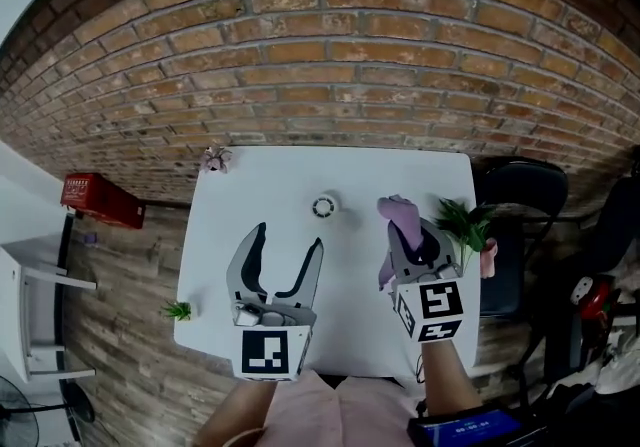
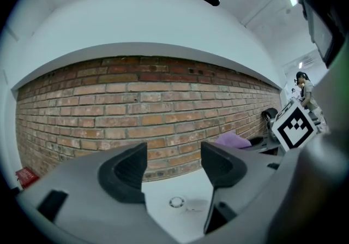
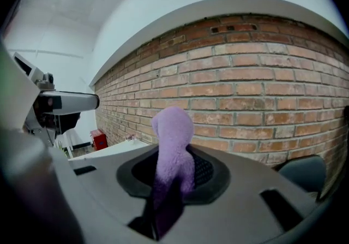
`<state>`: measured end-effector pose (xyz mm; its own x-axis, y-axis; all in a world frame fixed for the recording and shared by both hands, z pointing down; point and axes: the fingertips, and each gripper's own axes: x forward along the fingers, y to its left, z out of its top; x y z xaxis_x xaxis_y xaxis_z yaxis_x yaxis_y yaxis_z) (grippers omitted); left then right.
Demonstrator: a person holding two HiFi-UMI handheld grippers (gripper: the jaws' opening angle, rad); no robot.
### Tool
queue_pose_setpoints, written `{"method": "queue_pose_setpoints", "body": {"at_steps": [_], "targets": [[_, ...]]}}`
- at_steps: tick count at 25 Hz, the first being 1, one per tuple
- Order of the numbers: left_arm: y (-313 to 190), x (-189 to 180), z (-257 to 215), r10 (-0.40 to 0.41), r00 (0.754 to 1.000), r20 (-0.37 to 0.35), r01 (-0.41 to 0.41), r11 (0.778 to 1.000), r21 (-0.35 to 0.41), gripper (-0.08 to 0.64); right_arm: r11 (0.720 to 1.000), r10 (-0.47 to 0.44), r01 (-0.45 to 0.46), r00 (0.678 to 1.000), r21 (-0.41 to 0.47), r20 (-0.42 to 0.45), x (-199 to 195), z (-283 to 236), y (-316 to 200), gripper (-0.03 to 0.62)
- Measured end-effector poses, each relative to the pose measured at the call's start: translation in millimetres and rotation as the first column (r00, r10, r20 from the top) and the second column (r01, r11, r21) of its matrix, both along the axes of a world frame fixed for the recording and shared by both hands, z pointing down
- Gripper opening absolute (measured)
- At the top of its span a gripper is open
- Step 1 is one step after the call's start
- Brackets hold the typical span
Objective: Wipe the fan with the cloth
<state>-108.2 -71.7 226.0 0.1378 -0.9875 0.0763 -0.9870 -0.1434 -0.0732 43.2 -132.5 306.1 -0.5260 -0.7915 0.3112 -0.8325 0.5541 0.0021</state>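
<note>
Cloth (image 3: 173, 128) clamped in right tool (image 1: 412, 235); fan (image 1: 323, 206), perhaps, lies left.

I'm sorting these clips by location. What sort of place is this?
Probably an indoor office or lab corner: a white table stands by a brick wall, with a dark chair beside it.

Cloth (image 1: 403, 212): plain lilac-purple, darker in shadow at its lower end. Fan (image 1: 324, 206): white. Table (image 1: 270, 185): plain white. Wall (image 1: 330, 65): red-brown brick with a pale mortar grid. Left gripper (image 1: 289, 238) and right gripper (image 1: 415, 240): grey bodies, black pads, black-and-white square markers. Box (image 1: 100, 200): red. Plant (image 1: 462, 222): green.
</note>
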Motion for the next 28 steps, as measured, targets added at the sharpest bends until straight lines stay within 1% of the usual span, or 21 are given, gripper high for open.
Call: {"method": "queue_pose_setpoints", "body": {"at_steps": [5,7,9,12,14,15,16,18,19,21,23,25,28], "targets": [[-15.6,-19.6,30.3,-0.003,0.999,-0.042,0.0,0.998,-0.061,0.304,0.995,-0.009,0.003,0.998,-0.099,-0.061,-14.7,48.9,-16.4,0.092],[-22.9,-25.4,46.3,0.007,0.999,-0.043,-0.011,0.997,-0.081,0.304,0.991,-0.008,-0.003,0.997,-0.131,-0.083,-18.8,73.1,-27.8,0.092],[-26.9,-28.1,64.2,0.024,0.999,-0.034,-0.028,0.994,-0.109,0.302,0.986,-0.002,-0.015,0.995,-0.166,-0.102,-20.2,98.1,-38.7,0.092],[-23.4,-32.1,93.1,0.044,0.999,-0.024,-0.048,0.982,-0.184,0.302,0.975,0.001,-0.03,0.992,-0.221,-0.13,-21.1,130.5,-45.7,0.092],[-21.3,-34.5,109.9,0.088,0.996,0.023,-0.08,0.97,-0.23,0.304,0.966,0.003,-0.041,0.989,-0.253,-0.148,-22.2,149.1,-48.5,0.092],[-21.4,-36.0,116.9,0.1,0.994,0.034,-0.089,0.965,-0.246,0.304,0.962,0.002,-0.046,0.987,-0.269,-0.158,-22.9,157.4,-49.4,0.092],[-22.7,-38.6,122.5,0.092,0.996,0.021,-0.083,0.964,-0.252,0.304,0.957,0.0,-0.048,0.986,-0.285,-0.168,-24.3,164.9,-49.3,0.091],[-25.3,-46.0,130.3,0.049,0.998,-0.028,-0.055,0.965,-0.256,0.304,0.948,-0.016,-0.042,0.984,-0.317,-0.179,-30.6,176.8,-43.1,0.091],[-25.9,-49.5,133.3,0.04,0.999,-0.036,-0.048,0.964,-0.261,0.304,0.943,-0.027,-0.034,0.984,-0.332,-0.177,-35.5,180.8,-36.8,0.091],[-27.5,-54.2,136.5,0.045,0.999,-0.028,-0.051,0.963,-0.266,0.305,0.933,-0.049,-0.012,0.986,-0.36,-0.161,-48.0,184.6,-20.6,0.091],[-29.9,-56.4,135.5,0.045,0.998,-0.035,-0.052,0.965,-0.257,0.307,0.923,-0.074,0.017,0.988,-0.384,-0.135,-63.6,185.3,-2.8,0.091],[-31.7,-57.2,133.4,0.046,0.998,-0.041,-0.055,0.967,-0.25,0.308,0.912,-0.109,0.059,0.989,-0.406,-0.102,-82.8,185.8,14.2,0.091],[-33.5,-57.3,130.0,0.048,0.998,-0.041,-0.056,0.968,-0.244,0.308,0.891,-0.183,0.146,0.982,-0.429,-0.045,-114.3,185.4,34.9,0.092]]}}
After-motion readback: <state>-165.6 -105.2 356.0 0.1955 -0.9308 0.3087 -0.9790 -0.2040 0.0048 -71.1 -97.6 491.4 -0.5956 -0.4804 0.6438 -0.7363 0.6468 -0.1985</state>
